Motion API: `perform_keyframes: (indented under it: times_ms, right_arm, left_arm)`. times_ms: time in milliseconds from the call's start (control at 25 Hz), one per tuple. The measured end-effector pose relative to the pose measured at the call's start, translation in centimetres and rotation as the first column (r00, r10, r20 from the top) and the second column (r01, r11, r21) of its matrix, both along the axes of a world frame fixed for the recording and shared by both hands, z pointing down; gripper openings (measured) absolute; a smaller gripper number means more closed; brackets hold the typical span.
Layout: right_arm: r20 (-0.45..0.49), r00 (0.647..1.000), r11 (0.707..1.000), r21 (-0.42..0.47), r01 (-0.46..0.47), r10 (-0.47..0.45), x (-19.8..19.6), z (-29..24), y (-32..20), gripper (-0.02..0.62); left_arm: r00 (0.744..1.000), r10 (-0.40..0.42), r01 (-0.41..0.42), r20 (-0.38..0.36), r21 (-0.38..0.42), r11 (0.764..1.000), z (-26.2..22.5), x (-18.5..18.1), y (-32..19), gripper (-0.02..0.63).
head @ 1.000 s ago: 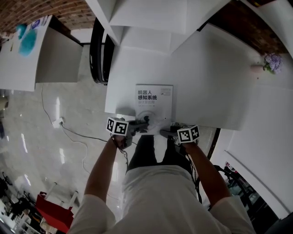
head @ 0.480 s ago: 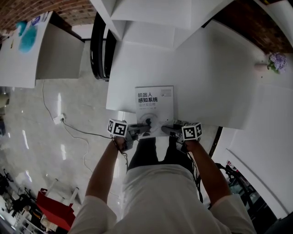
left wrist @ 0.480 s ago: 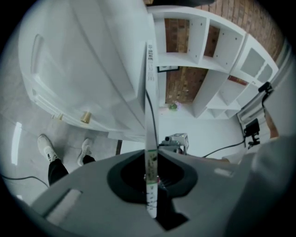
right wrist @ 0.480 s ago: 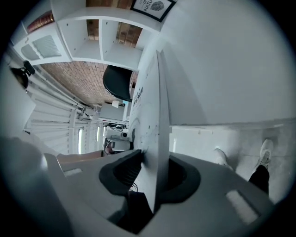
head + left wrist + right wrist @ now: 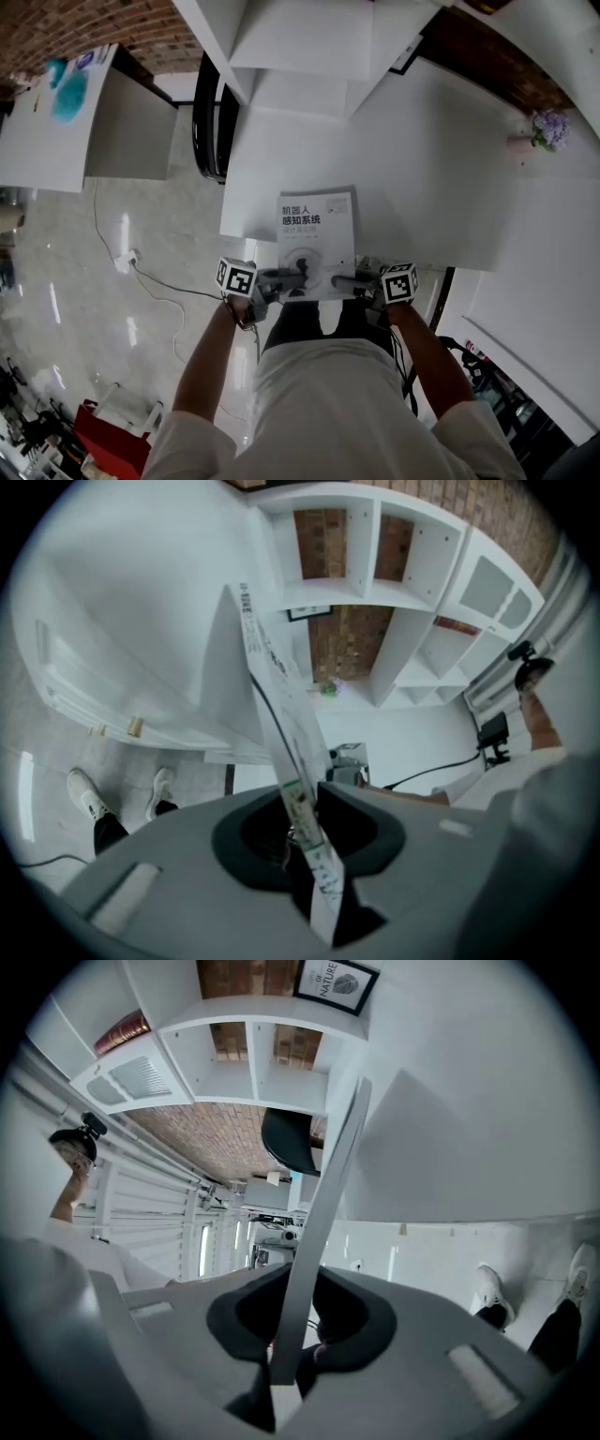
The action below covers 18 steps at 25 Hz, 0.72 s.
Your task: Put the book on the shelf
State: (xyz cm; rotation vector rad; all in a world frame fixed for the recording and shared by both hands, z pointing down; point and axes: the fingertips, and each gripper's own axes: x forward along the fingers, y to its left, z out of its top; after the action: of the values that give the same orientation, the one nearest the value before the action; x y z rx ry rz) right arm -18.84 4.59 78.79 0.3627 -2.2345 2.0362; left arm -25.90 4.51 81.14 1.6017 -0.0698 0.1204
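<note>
The white book point(image 5: 317, 239) with a printed cover hangs over the near edge of the white table point(image 5: 441, 169), casting a thin shadow there. My left gripper point(image 5: 286, 277) has the book's near left corner between its jaws, which are opening slightly. My right gripper point(image 5: 349, 281) is closing on the near right corner. In the left gripper view the book's edge point(image 5: 281, 714) runs straight down into the left gripper point(image 5: 305, 846). Likewise the book's thin edge point(image 5: 328, 1185) sits pinched in the right gripper point(image 5: 291, 1335). White shelf compartments point(image 5: 300, 47) stand beyond the table.
A black chair point(image 5: 211, 112) stands at the table's left end. Purple flowers point(image 5: 548, 127) sit at the far right of the table. A framed picture point(image 5: 337, 983) leans in the shelf unit point(image 5: 375, 602). A cable point(image 5: 159, 281) lies on the glossy floor at left.
The right gripper has moved in onto the book's near right corner and narrowed on it. The book now shows a shadow and sits nearer to me. The left gripper has kept its corner.
</note>
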Motion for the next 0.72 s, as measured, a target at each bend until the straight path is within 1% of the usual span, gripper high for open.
perform_keyframes:
  times_ms: [120, 200, 320, 400, 560, 640, 720]
  right_arm:
    - [0.058, 0.998, 0.999, 0.034, -0.011, 0.009, 1.0, -3.8, -0.1, 0.063]
    - [0.096, 0.995, 0.997, 0.071, -0.028, 0.021, 2.1, -6.4, -0.7, 0.061]
    - [0.16, 0.986, 0.99, 0.131, -0.059, 0.037, 3.6, -10.3, -1.8, 0.06]
    - [0.208, 0.977, 0.982, 0.17, -0.079, 0.043, 4.6, -13.1, -2.6, 0.054]
    - [0.264, 0.964, 0.962, 0.255, -0.098, 0.028, 7.5, -18.5, -3.3, 0.054]
    - [0.273, 0.962, 0.951, 0.296, -0.093, 0.009, 9.0, -20.4, -3.6, 0.054]
    - [0.281, 0.96, 0.94, 0.331, -0.082, -0.015, 10.5, -22.0, -4.0, 0.054]
  left_arm:
    - [1.0, 0.009, -0.008, -0.021, 0.086, 0.996, -3.3, 0.8, -0.5, 0.098]
    - [0.999, 0.002, 0.005, -0.043, 0.14, 0.99, -5.8, 1.8, -1.2, 0.1]
    - [0.997, -0.012, 0.029, -0.078, 0.219, 0.975, -9.4, 3.1, -2.5, 0.107]
    - [0.995, -0.017, 0.043, -0.098, 0.268, 0.962, -11.8, 4.1, -3.5, 0.129]
    - [0.988, -0.044, 0.082, -0.146, 0.27, 0.959, -18.0, 7.2, -4.5, 0.152]
    - [0.981, -0.053, 0.107, -0.188, 0.289, 0.951, -20.2, 8.8, -5.0, 0.152]
    - [0.972, -0.043, 0.114, -0.229, 0.303, 0.946, -21.7, 10.3, -5.2, 0.159]
